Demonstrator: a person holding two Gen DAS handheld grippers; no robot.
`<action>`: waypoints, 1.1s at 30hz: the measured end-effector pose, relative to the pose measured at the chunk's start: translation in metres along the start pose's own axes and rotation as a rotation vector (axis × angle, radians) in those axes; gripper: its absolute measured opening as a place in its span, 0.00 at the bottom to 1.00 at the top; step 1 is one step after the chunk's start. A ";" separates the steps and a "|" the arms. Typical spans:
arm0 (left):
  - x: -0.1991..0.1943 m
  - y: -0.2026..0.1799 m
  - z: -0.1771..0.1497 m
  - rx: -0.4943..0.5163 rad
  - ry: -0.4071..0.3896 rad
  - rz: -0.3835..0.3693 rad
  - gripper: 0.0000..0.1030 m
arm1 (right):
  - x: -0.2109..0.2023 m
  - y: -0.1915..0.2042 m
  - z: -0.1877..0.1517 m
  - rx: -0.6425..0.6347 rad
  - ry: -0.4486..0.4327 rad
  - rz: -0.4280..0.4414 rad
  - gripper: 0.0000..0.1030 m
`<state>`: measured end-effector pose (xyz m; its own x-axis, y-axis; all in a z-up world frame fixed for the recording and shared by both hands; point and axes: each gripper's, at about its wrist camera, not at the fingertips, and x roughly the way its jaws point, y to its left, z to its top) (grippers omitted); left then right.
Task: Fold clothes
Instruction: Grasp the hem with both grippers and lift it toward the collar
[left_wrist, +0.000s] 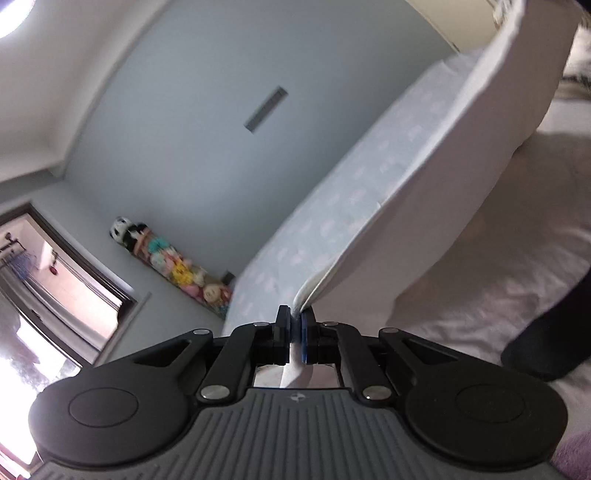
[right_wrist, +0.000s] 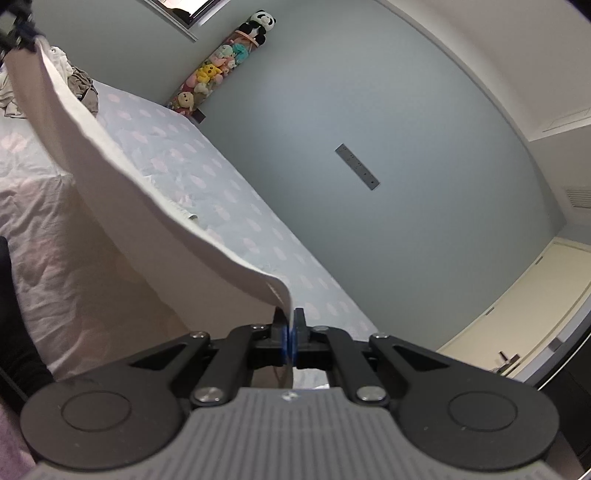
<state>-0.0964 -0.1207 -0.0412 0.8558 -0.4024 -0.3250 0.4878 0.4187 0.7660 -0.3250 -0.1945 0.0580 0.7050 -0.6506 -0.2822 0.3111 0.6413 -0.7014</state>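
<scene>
A white garment (left_wrist: 461, 155) hangs stretched in the air above the bed, held by two corners. My left gripper (left_wrist: 295, 317) is shut on one corner of it, the cloth pinched between the black fingers. In the right wrist view the same white garment (right_wrist: 122, 192) runs from the upper left down to my right gripper (right_wrist: 290, 321), which is shut on its other corner. At that view's top left corner the left gripper (right_wrist: 22, 29) shows small and dark, holding the far end. The cloth sags slightly between the two grips.
A bed (right_wrist: 221, 173) with a pale blue patterned sheet lies below, with a pink blanket (right_wrist: 48, 229) nearer me. A pile of other clothes (right_wrist: 74, 85) sits at the bed's far end. Plush toys (right_wrist: 221, 62) hang on the wall. A dark sleeve (left_wrist: 554, 332) is at the right.
</scene>
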 end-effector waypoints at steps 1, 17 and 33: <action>0.005 -0.002 0.001 0.006 0.008 -0.004 0.04 | 0.007 0.000 0.000 0.010 0.004 0.010 0.02; 0.154 0.007 0.052 0.196 0.047 -0.077 0.03 | 0.152 -0.018 0.001 0.015 0.048 0.070 0.03; 0.390 -0.018 0.090 0.362 0.193 -0.272 0.03 | 0.429 -0.023 0.009 0.085 0.208 0.297 0.03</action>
<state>0.2130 -0.3581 -0.1318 0.7387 -0.2855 -0.6105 0.6362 -0.0038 0.7715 -0.0236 -0.4850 -0.0406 0.6309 -0.4943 -0.5980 0.1707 0.8403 -0.5145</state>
